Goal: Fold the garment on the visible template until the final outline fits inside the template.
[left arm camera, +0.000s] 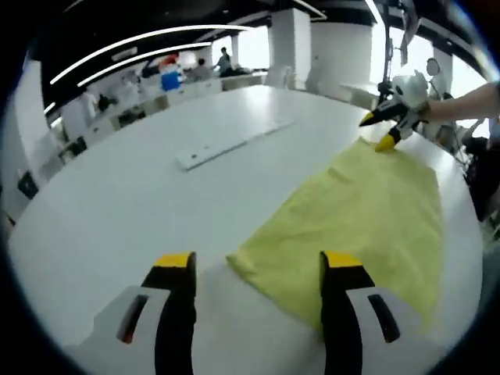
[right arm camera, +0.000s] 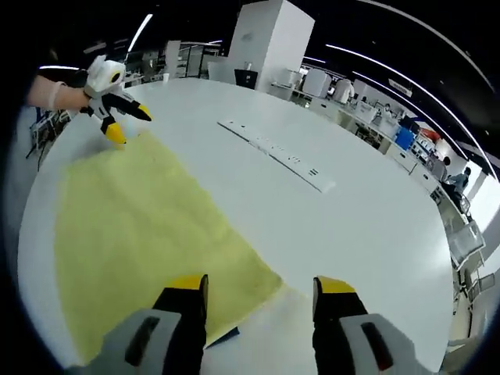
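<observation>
A yellow garment (left arm camera: 367,211) lies spread flat on the white table (left arm camera: 117,203). In the left gripper view my left gripper (left arm camera: 258,264) stands open just above the near corner of the cloth, which lies between the jaws. At the far corner my right gripper (left arm camera: 377,131), held by a hand, is open with one tip touching the cloth. The right gripper view shows the same from the other end: the right gripper (right arm camera: 261,284) open over a corner of the garment (right arm camera: 133,226), and the left gripper (right arm camera: 130,126) open at the opposite corner. A small dark blue patch (right arm camera: 226,337) peeks out by the cloth's edge.
A long white strip (left arm camera: 234,141) (right arm camera: 273,152) lies on the table beyond the cloth. The table's rounded edge runs close to the garment on one side. Desks, chairs, a white pillar (right arm camera: 269,39) and people stand in the background.
</observation>
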Demonstrator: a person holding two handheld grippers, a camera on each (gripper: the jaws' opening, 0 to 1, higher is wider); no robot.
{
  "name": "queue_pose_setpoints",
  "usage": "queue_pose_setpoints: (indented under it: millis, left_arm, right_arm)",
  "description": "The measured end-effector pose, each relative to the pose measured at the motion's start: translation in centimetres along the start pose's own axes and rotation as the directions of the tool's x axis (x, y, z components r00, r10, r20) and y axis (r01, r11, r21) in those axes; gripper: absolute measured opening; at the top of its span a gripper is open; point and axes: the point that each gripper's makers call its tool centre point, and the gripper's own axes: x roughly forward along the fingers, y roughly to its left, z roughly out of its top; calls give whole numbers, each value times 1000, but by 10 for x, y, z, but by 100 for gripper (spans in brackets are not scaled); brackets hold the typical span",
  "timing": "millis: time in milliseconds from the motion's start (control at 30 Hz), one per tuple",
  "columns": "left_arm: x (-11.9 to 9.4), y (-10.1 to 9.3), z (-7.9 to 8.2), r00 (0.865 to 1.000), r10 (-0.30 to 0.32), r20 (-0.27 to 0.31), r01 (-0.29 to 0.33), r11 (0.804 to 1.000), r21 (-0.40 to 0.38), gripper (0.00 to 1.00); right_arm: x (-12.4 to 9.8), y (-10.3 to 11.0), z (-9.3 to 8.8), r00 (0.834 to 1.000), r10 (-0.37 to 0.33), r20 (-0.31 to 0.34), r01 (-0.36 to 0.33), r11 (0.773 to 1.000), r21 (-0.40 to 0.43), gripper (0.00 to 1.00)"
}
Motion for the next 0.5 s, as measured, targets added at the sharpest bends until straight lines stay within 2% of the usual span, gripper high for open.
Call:
queue_pose_setpoints:
  millis: [100,267,333,500]
  left_arm:
    - [-2,-2,6,999,-11,36,13,999,-40,64]
    - [-7,-1,4,998,-14,53,17,998,-60,72]
    - [-9,-2,3,998,-21,59,27,995,-95,76]
    - [-16,-5,1,998,-18,64,25,993,-112,78]
  right_arm:
    - [-2,1,-1,1000,7,19,-8,999,50,62]
    - [-5,3,-4,999,14,36,-17,997,80,70]
    - [-6,3,-5,999,12,34,-15,996,90,75]
    - [-10,5,-9,1000,22,20,-23,995,92,75]
